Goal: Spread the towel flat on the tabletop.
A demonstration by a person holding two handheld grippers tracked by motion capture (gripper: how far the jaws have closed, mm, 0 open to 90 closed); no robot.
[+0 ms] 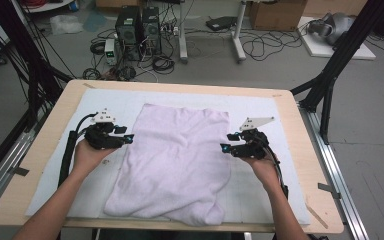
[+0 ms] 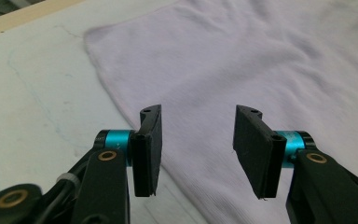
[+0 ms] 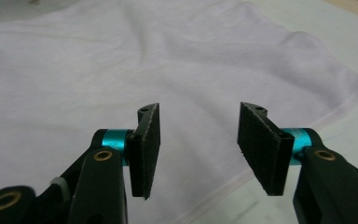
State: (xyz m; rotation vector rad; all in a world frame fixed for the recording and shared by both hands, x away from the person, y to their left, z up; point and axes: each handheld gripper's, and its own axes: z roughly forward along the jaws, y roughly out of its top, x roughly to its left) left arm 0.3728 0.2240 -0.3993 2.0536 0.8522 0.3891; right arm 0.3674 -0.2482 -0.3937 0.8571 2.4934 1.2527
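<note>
My left gripper (image 1: 128,137) sits at the left-middle of the high view, jaws parted to a middling gap, nothing between them. In the left gripper view (image 2: 198,144) the two black pads hang apart over the towel's (image 2: 242,70) left edge, not pressing on it; I can't tell whether the tips brush the cloth.

My right gripper (image 1: 226,141) sits right of centre in the high view, same story: jaws about half apart, empty. In the right gripper view (image 3: 199,144) the pads stand over the towel (image 3: 121,70) near its edge, which runs across the lower right of that frame.

The towel (image 1: 177,160), pale lilac terry, lies flat at the centre of the high view on the white mat (image 1: 275,120). Its long axis runs top to bottom of the frame, leaning a bit: the far end sits upper centre, the near end spreads toward lower left. The near hem is rumpled and folded over at the lower right corner. Both grippers flank it, one at each long side, roughly at the same height in the frame.

Count: one towel, one mat, one wooden table (image 1: 55,125), two grippers, two hands; left hand (image 1: 87,155), right hand (image 1: 265,167).
</note>
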